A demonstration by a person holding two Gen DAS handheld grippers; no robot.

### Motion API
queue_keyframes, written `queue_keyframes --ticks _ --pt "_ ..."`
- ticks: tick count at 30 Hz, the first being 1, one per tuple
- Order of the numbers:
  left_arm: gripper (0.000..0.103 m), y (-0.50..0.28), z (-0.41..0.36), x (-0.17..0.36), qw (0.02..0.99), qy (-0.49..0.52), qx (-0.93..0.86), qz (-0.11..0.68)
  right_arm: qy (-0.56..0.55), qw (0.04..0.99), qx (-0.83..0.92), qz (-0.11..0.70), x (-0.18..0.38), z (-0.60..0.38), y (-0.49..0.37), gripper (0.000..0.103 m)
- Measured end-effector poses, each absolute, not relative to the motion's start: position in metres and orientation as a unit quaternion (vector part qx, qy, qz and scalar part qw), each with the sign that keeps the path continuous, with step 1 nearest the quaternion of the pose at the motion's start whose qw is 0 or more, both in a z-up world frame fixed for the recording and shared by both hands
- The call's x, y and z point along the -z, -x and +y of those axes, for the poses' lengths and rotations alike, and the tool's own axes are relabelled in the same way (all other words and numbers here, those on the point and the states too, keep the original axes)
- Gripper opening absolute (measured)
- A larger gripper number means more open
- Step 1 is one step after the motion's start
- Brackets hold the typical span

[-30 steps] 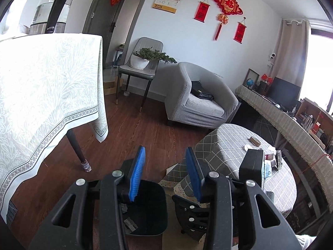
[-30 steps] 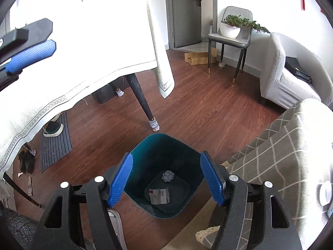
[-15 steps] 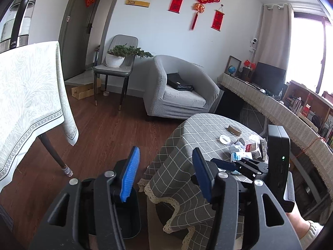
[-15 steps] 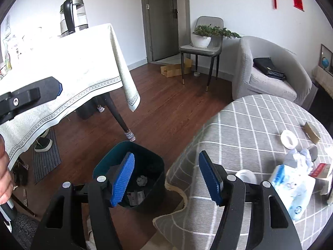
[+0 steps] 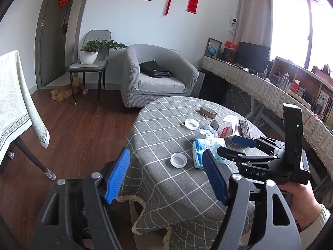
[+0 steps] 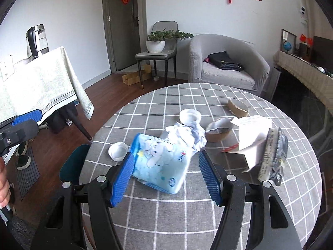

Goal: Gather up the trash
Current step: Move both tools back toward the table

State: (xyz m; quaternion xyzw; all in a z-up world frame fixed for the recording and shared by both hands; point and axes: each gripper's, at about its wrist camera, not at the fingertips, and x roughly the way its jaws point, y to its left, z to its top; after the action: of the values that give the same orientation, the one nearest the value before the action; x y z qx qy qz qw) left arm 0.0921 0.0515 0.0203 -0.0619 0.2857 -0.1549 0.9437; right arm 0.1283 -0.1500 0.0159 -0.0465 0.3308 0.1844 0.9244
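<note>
Trash strewn over round table (image 6: 208, 218) under grey checked cloth. Found pale blue tissue pack (image 6: 160, 164) lying flat near the middle of that table, closest to the camera in the right wrist view. Judged its long axis as slanting from near-left to far-right, roughly across the gripper's line rather than along it. Saw its darker blue sealed end facing left, toward the table edge above the teal bin (image 6: 72, 162) on the floor. Saw its other end butting against crumpled white paper (image 6: 185, 133).

Noted a white cap (image 6: 118, 151) just beside the sealed end, and a second white lid (image 6: 189, 115) farther back, behind the crumpled paper. Off to the right, found a torn cardboard ring (image 6: 218, 132), a white sheet (image 6: 251, 137) and a dark wrapper (image 6: 274, 154) tilted on edge.

Held right gripper (image 6: 166, 156) over the pack with jaws apart, the pack showing between the blue pads but not squeezed by them.

Kept left gripper (image 5: 165, 158) at the table's near edge, jaws having just been opening, now well apart with nothing between them, only cloth and the white cap beyond.
</note>
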Motion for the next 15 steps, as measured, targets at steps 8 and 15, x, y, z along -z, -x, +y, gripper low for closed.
queue_keyframes --ticks 8,15 --pt "0.086 -0.109 -0.002 -0.003 0.927 0.068 0.182 0.321 0.028 0.933 -0.153 0.325 -0.015 -0.202 -0.124 0.079" --pt "0.092 -0.121 -0.042 0.011 0.919 0.063 0.196 0.336 0.006 0.938 -0.13 0.322 -0.013 -0.244 -0.119 0.083"
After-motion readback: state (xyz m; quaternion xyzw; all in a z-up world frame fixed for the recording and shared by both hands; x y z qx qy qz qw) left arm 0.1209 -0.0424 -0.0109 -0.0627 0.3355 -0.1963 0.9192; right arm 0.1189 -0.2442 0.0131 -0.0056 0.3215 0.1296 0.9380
